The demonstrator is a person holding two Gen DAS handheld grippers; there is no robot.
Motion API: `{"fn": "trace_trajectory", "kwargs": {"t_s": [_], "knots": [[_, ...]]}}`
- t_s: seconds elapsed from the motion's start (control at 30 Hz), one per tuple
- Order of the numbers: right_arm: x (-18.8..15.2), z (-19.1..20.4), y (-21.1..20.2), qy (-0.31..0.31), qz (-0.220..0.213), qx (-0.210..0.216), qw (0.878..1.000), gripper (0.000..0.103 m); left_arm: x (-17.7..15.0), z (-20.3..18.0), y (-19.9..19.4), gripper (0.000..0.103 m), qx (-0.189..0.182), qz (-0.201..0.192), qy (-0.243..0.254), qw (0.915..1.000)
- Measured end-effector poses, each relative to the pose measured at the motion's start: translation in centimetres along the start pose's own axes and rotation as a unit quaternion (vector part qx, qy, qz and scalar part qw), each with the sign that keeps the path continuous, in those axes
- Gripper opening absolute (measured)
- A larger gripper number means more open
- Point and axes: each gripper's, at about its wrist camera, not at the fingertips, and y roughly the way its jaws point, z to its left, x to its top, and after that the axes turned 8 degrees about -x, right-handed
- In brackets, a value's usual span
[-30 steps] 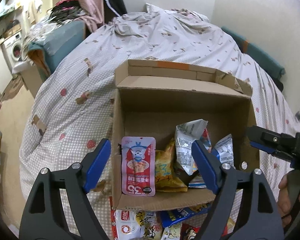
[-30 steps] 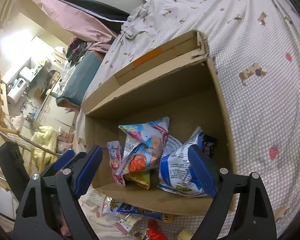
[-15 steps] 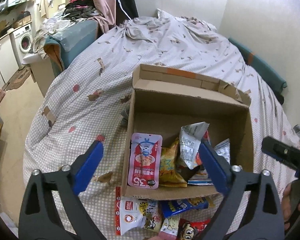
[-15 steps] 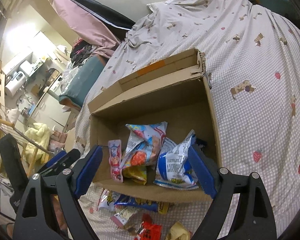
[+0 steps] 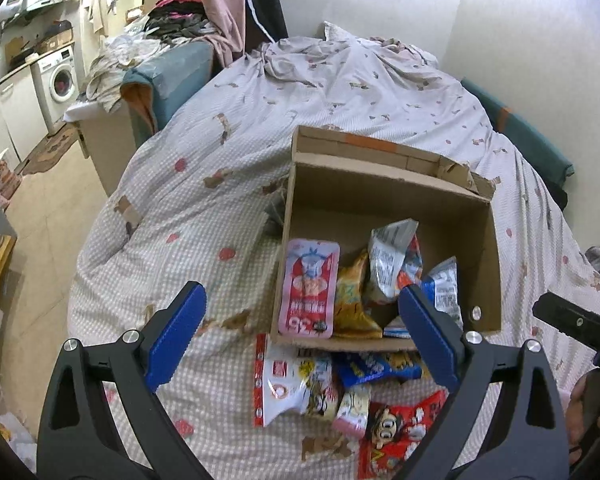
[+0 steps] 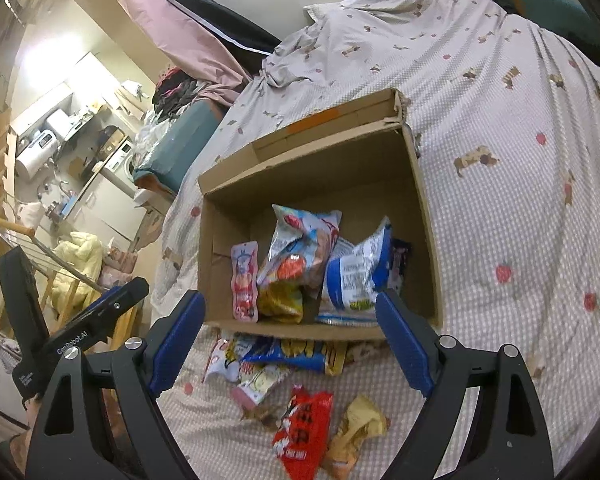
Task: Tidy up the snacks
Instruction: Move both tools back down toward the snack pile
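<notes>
Several snack packets (image 5: 352, 384) lay on the bedspread (image 5: 204, 208) before the cardboard box (image 5: 480, 248) (others inside), my left gripper (image 5: 302, 336) spread, empty. Right view: my right gripper (image 6: 290, 340) likewise gaped, holding nothing.

Snack packets (image 5: 354, 292) upright in cardboard box (image 5: 488, 240)

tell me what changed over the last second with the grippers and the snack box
Both hand-held grippers drew back and up from the cardboard box, so more loose packets on the bed now show in front of it. The left hand-held gripper opened wider and holds nothing; the right hand-held gripper kept its jaws open and empty. The pink packet and the other snacks in the box stayed as they were.
</notes>
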Motion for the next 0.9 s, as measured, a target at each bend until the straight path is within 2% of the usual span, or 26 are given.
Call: {"fn": "trace_trajectory", "kwargs": {"t_s": [0.13,0.47,0.67,0.9], "knots": [[-1.1,-0.3,-0.9,0.009,0.004,0.004,1.000,0.090,-1.0,0.5,-0.6,0.096,-0.004,0.009,-0.015,0.9998],[-3.2,-1.7,-1.6,0.032,0.027,-0.006,0.999,0.089,-3.3,1.5,-1.1,0.096,0.018,0.034,-0.028,0.9989],[-4.6,-3.1,-1.0,0.050,0.059,-0.026,0.997,0.090,-4.6,2.5,-0.3,0.096,0.032,0.069,-0.035,0.9965],[-6.2,-4.6,0.4,0.064,0.107,-0.040,0.991,0.089,-6.1,5.6,1.9,0.096,0.047,0.129,-0.092,0.9862]]}}
